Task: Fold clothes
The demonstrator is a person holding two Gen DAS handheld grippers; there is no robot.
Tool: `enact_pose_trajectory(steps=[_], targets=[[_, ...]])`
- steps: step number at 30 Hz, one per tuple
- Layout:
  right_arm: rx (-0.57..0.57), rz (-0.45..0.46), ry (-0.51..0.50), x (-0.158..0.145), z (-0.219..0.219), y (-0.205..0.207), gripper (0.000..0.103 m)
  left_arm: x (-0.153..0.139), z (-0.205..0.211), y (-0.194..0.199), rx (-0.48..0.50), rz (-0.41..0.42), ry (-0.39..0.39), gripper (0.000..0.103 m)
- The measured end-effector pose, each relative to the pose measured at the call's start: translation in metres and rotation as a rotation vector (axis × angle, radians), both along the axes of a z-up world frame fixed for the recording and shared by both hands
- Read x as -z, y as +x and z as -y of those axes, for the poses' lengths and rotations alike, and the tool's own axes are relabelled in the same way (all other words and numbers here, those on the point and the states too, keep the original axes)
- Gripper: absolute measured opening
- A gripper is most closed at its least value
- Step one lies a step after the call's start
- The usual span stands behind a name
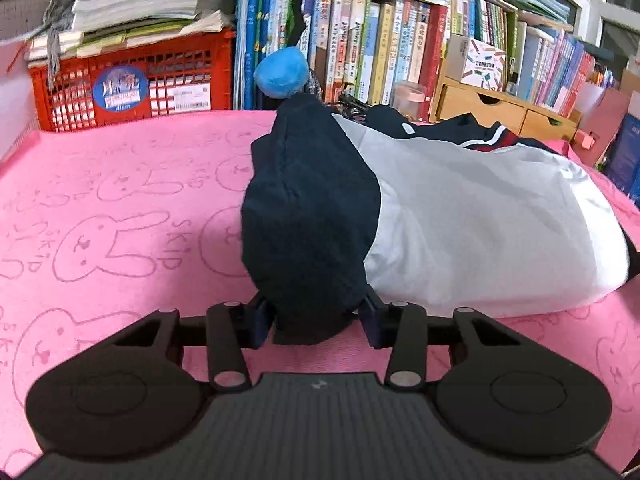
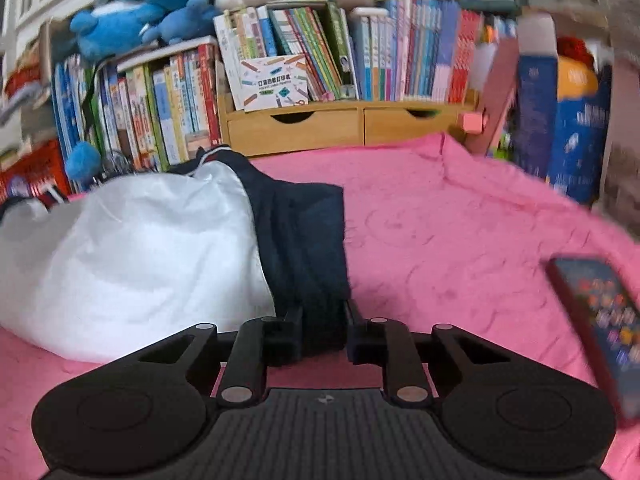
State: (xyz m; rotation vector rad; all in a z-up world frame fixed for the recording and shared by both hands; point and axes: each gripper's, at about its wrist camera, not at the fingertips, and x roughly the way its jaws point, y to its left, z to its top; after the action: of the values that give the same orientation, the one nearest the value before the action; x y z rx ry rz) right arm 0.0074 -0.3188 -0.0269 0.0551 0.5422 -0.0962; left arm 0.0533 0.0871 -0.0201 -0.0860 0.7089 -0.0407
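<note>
Left wrist camera sits just behind left gripper [image 1: 318,322], looks forward and down over pink blanket [image 1: 120,208], close to dark sleeve end of jacket [image 1: 460,216]. Faces bookshelf [image 1: 400,48] and red crate [image 1: 132,80].

Right wrist camera sits behind right gripper [image 2: 323,332], same tilt, near jacket's other end. Both views share jacket, blanket, bookshelf, wooden drawers [image 2: 320,124].

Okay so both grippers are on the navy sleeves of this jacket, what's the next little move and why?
Probably lift both sleeves slightly and carry them inward over the white body. The left gripper pinches one navy sleeve, the right gripper the other sleeve, both lying at the jacket's outer edges.
</note>
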Motion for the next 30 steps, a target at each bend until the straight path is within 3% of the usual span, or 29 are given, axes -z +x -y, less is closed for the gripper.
enact_pose_trajectory(steps=[4,10,13,14,17,20,23,26,29,30], targets=[[-0.015,0.004,-0.1,-0.001,0.0,0.004,0.022,-0.003,-0.008,-0.008,0.003,-0.005,0.028,0.048],[0.031,0.004,-0.12,-0.007,0.006,-0.009,0.04,-0.02,-0.032,-0.035,-0.105,0.001,0.101,0.054],[0.028,0.121,-0.123,-0.025,-0.007,-0.025,0.043,-0.048,-0.019,-0.047,-0.151,0.133,0.117,0.052],[-0.017,0.177,-0.119,-0.032,-0.017,-0.028,0.044,-0.058,-0.009,-0.049,-0.136,0.191,0.12,0.054],[-0.215,0.227,-0.06,-0.042,-0.061,-0.023,0.046,-0.068,0.036,-0.039,-0.017,0.312,0.104,0.077],[-0.359,0.177,-0.068,-0.028,-0.108,-0.007,0.045,-0.045,0.074,-0.01,0.056,0.267,0.159,0.076],[-0.481,0.125,-0.079,-0.014,-0.149,0.01,0.045,-0.014,0.079,0.024,0.026,0.163,0.222,0.069],[-0.389,0.062,-0.117,0.001,-0.139,0.032,0.044,0.001,0.062,0.039,-0.038,0.148,0.244,0.07],[-0.151,0.007,-0.086,0.006,-0.082,0.056,0.039,0.006,0.045,0.044,-0.103,0.152,0.268,0.07],[-0.082,0.001,-0.043,0.005,-0.056,0.062,0.031,0.007,0.04,0.046,-0.121,0.152,0.269,0.07]])
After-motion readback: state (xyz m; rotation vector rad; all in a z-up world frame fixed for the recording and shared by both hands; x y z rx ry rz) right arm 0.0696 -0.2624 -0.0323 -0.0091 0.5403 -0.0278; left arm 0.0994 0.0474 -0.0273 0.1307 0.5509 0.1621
